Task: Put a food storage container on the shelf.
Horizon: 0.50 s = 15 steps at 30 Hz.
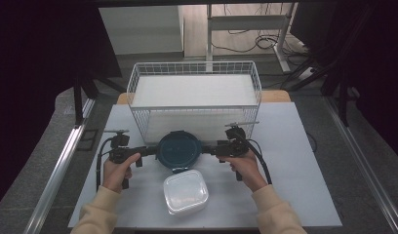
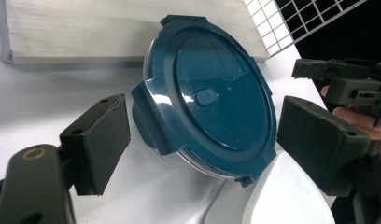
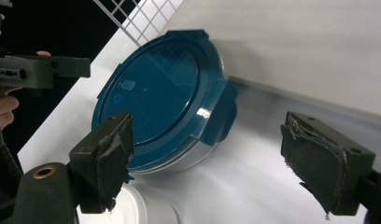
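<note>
A round clear container with a dark teal clip-on lid (image 1: 179, 148) stands mid-table, just in front of the wire basket. My left gripper (image 1: 147, 151) is at its left edge, jaws open, facing the left side latch (image 2: 151, 116). My right gripper (image 1: 211, 148) is at its right edge, also open, facing the right side latch (image 3: 223, 112). In the left gripper view the lid (image 2: 216, 93) sits between and beyond the open left gripper (image 2: 205, 126). In the right gripper view the lid (image 3: 156, 98) lies ahead of the open right gripper (image 3: 212, 140). Nothing is held.
A white square lidded container (image 1: 185, 191) sits directly in front of the round one, nearly touching it. A white wire basket (image 1: 194, 68) with a pale board inside stands behind. The white table top (image 1: 294, 170) has free room left and right.
</note>
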Available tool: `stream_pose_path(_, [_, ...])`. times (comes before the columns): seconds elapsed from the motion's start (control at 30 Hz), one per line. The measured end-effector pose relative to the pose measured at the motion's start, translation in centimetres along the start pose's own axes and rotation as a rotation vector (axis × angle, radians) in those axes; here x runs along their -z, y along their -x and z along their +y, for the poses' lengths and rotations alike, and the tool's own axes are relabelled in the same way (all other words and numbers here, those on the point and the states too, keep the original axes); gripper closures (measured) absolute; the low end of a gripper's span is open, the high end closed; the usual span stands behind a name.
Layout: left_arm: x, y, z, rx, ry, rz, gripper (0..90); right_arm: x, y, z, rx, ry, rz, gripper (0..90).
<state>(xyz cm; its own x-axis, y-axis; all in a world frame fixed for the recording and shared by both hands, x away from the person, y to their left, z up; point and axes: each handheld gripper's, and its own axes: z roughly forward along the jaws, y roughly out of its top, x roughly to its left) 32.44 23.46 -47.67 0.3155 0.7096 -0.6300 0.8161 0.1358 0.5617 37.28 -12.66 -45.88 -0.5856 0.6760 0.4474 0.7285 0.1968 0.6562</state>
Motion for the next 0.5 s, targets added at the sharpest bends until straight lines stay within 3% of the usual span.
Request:
stream_pose_path(0.2, [-0.7,-0.2,0.0,-0.006,-0.018,0.007,15.2,-2.1,0.0,-0.1,-0.025,-0.036,0.039,16.4])
stream_pose_path(0.5, [-1.8,-1.1,0.1,0.025,-0.041,-0.010,12.8,-4.0,0.6,-0.3,-0.076,-0.057,0.070,15.1])
